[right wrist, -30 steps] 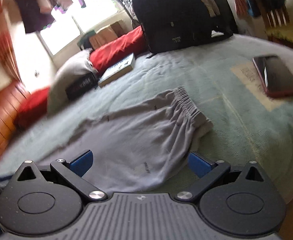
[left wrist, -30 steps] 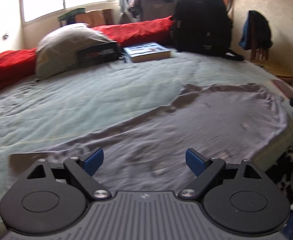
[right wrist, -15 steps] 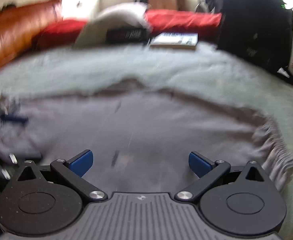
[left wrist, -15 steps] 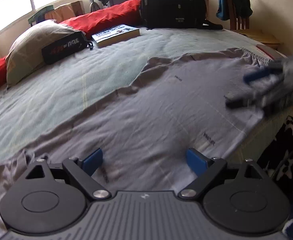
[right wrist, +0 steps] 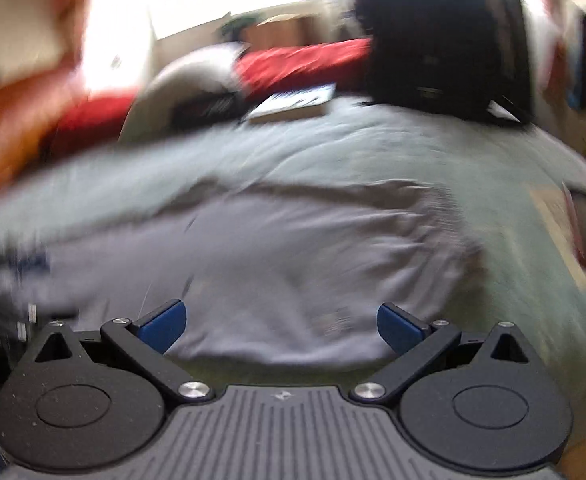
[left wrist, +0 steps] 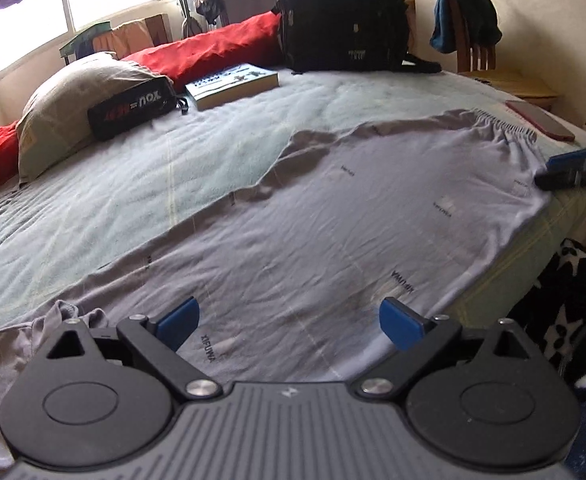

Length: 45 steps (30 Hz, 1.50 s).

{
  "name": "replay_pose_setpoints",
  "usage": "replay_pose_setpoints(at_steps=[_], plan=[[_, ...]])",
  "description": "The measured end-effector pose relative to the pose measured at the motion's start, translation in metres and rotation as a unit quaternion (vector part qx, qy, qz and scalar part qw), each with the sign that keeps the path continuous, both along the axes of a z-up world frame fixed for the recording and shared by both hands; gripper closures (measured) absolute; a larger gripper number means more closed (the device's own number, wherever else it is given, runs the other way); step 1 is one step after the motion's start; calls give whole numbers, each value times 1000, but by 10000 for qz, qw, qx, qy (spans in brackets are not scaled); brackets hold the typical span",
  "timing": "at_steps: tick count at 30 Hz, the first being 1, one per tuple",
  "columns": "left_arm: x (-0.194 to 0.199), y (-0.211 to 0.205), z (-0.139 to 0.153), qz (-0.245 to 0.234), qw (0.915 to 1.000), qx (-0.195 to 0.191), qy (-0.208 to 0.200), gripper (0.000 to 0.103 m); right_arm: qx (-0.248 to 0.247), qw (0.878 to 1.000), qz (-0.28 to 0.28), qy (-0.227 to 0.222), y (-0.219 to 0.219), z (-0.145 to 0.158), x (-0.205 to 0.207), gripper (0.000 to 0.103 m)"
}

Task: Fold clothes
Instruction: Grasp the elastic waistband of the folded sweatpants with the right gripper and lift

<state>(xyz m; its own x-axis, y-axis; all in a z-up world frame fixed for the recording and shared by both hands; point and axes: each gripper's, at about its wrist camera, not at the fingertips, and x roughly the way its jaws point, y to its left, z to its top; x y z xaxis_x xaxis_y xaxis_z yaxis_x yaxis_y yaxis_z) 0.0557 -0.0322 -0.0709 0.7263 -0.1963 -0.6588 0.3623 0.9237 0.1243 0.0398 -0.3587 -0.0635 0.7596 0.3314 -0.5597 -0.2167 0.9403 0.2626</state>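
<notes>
Grey trousers (left wrist: 333, 220) lie spread flat and full length on the bed (left wrist: 173, 168), their gathered waistband (left wrist: 505, 128) toward the far right corner and one leg running down to the near left, where its cuff is bunched just beside the left tongs (left wrist: 289, 320). No fold shows anywhere on them: the cloth is a single smoothed layer with a few shallow creases, so by my reading the laying-out is done and every fold is still ahead.

The left tongs stand wide over the lower part of the cloth; their jaws have just been opening, and nothing is pinched between them, only the fabric lying underneath. The right tongs (right wrist: 283, 326) are also spread wide with nothing gripped, hovering at the near edge of the trousers by the waist end; that view is badly smeared, so finer detail there is lost. One of its blue fingertips (left wrist: 577, 160) shows at the right edge of the left view, close to the waistband corner.

Farther out on the bed are a red phone (left wrist: 541, 120) beyond the waistband, a book (left wrist: 233, 84), a dark pouch (left wrist: 133, 110) against a pillow (left wrist: 73, 92), and a black backpack (left wrist: 341, 16).
</notes>
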Motion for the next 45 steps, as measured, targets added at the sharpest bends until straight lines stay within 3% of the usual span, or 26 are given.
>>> replay_pose_setpoints(at_steps=[5,9,12,18,22,28,30,35,37,42,45], plan=[[0,-3,1,-25,10000,-17,-8,6,1365,9875,-728,311,-68,-22,9,0],[1,-5,0,14,10000,27,21,6,2560,9626,-743,495,-94,-47,25,0],[1,-5,-1,48,10000,74,44,6,3108,9463,-734,504,-102,-56,37,0],[2,-8,-2,45,9999,74,87,6,3079,9466,-876,377,-103,-53,62,0],[1,-7,-3,43,9999,50,100,6,3076,9452,-1069,223,-98,-54,58,0],[3,-5,-5,67,9999,-28,150,6,2980,9512,-745,303,-69,-56,44,0],[2,-5,-5,47,9999,-32,148,6,3101,9468,-820,262,-73,-58,48,0],[2,-2,-4,101,9998,-84,132,6,3976,9119,-1001,184,-98,-67,73,0],[2,-1,-4,124,9998,-89,140,6,4065,9077,-1031,167,-98,-68,74,0],[4,1,-5,151,9997,-132,164,6,3588,9296,-834,101,-77,-64,66,0],[4,1,-5,170,9996,-133,170,6,3675,9263,-832,71,-83,-66,80,0]])
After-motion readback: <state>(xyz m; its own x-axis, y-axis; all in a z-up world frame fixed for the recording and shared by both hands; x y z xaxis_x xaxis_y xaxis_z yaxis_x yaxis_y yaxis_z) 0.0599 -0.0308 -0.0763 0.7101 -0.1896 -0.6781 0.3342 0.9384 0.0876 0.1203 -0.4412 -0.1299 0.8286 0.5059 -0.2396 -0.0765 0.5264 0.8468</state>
